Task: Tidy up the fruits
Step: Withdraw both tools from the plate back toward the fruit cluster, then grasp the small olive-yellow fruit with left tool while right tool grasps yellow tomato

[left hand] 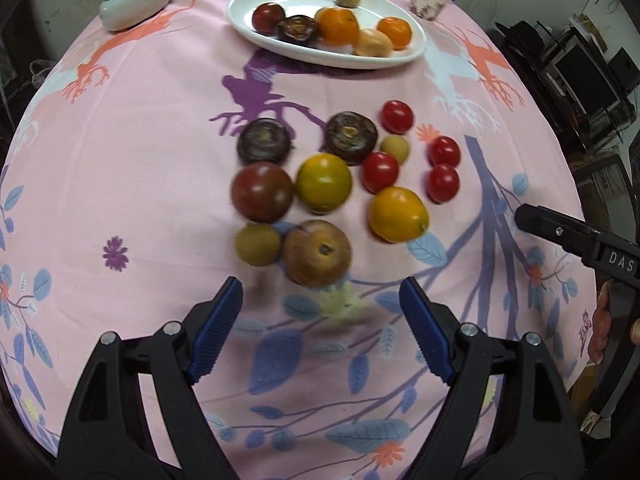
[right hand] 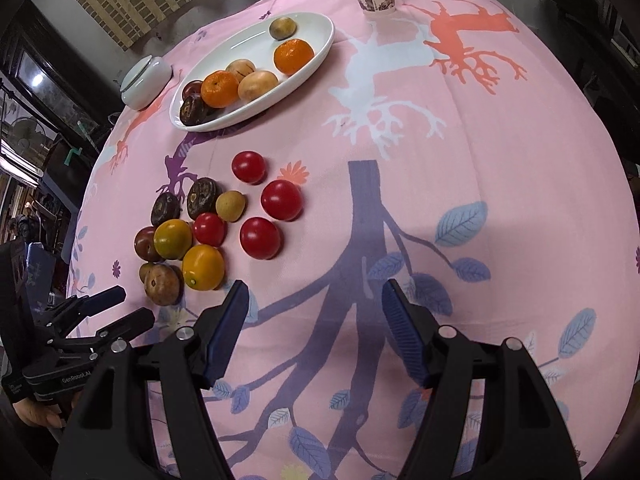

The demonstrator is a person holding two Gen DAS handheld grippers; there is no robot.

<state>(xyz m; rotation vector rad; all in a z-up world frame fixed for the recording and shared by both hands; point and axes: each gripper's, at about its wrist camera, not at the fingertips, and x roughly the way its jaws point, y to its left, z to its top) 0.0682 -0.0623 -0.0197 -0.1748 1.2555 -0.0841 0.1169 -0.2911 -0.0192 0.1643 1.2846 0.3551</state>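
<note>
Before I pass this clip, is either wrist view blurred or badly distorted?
Left wrist view: motion blur smears the loose fruit, such as the brown round fruit, and the white oval plate. Right wrist view: sharp, red cherry tomatoes crisp. Both: strong fisheye bulging of the pink printed tablecloth, dark vignette corners.

Black gripper (left hand: 320,296), ribbed blue pads (left hand: 218,328)

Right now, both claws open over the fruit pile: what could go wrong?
1. The loose fruits sit packed together; closing the left claw on the brown fruit may nudge the small green fruit and send it rolling.
2. The white plate is crowded at one end, so added fruit could roll off.
3. The right claw works close beside the left; they may collide.
</note>
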